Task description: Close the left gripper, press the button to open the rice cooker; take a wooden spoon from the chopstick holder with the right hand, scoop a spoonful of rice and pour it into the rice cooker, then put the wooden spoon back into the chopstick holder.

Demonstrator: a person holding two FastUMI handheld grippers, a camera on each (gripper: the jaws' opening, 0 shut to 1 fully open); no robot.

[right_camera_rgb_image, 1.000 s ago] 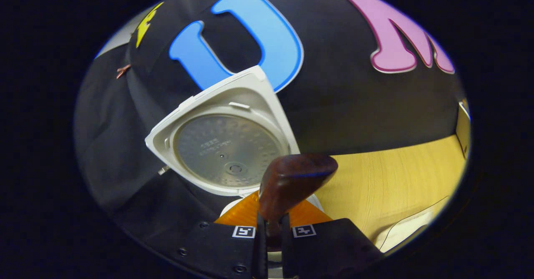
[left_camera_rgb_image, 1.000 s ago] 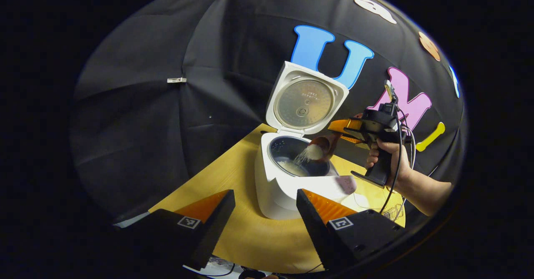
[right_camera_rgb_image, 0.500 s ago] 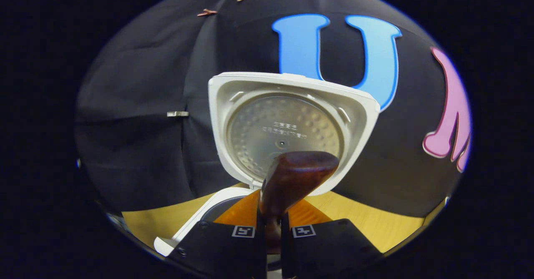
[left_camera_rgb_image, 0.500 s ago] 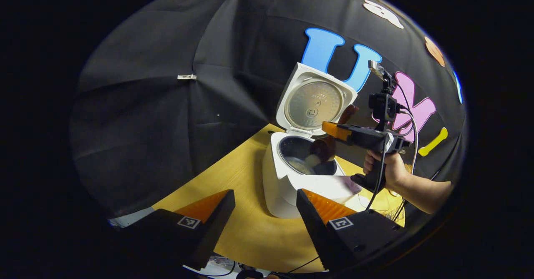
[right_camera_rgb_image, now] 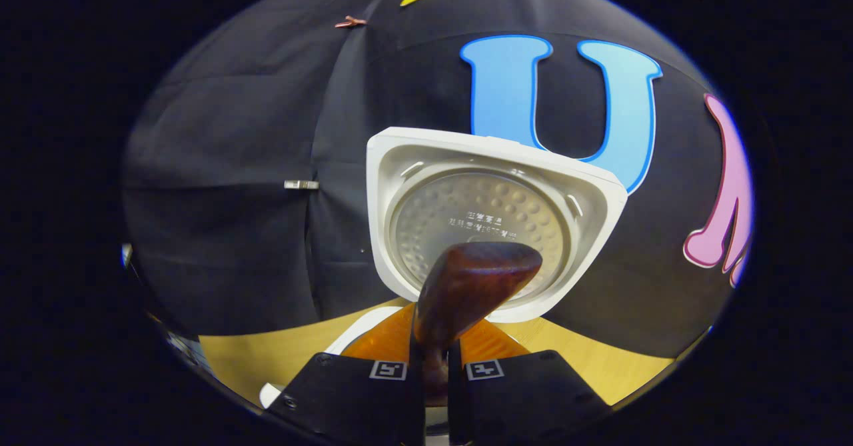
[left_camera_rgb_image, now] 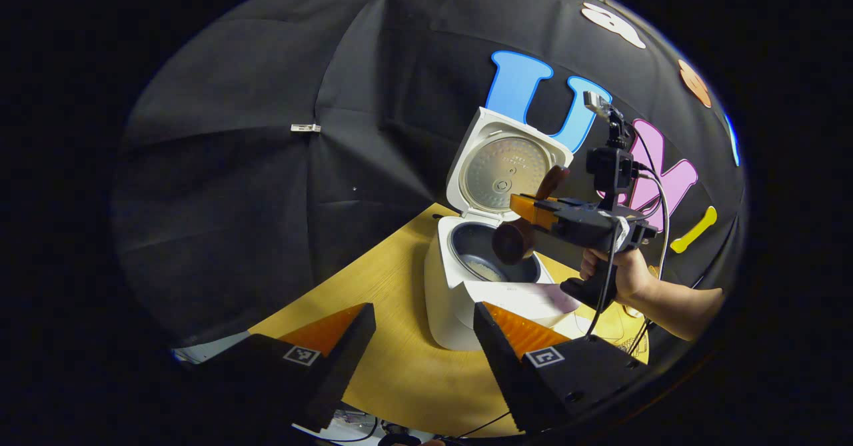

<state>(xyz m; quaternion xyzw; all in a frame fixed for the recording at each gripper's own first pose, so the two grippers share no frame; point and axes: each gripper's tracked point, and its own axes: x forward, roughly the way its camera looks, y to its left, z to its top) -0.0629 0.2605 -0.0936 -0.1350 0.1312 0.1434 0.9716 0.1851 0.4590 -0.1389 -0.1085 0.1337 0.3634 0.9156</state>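
Wooden table [left_camera_rgb_image: 393, 373] | black cloth wall [left_camera_rgb_image: 233, 166] | right hand-held gripper [right_camera_rgb_image: 436, 373] pinching wooden spoon [right_camera_rgb_image: 466, 286]

Recording booth, black cloth wall [left_camera_rgb_image: 266, 166] (clipped)

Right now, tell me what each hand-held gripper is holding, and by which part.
The right hand-held gripper is shut on the wooden spoon, clamping its handle. The left hand-held gripper is open and holds nothing.

Left tool [left_camera_rgb_image: 424, 329] fingers spread apart, right tool [right_camera_rgb_image: 434, 366] fingers seemingly clamped together, level.
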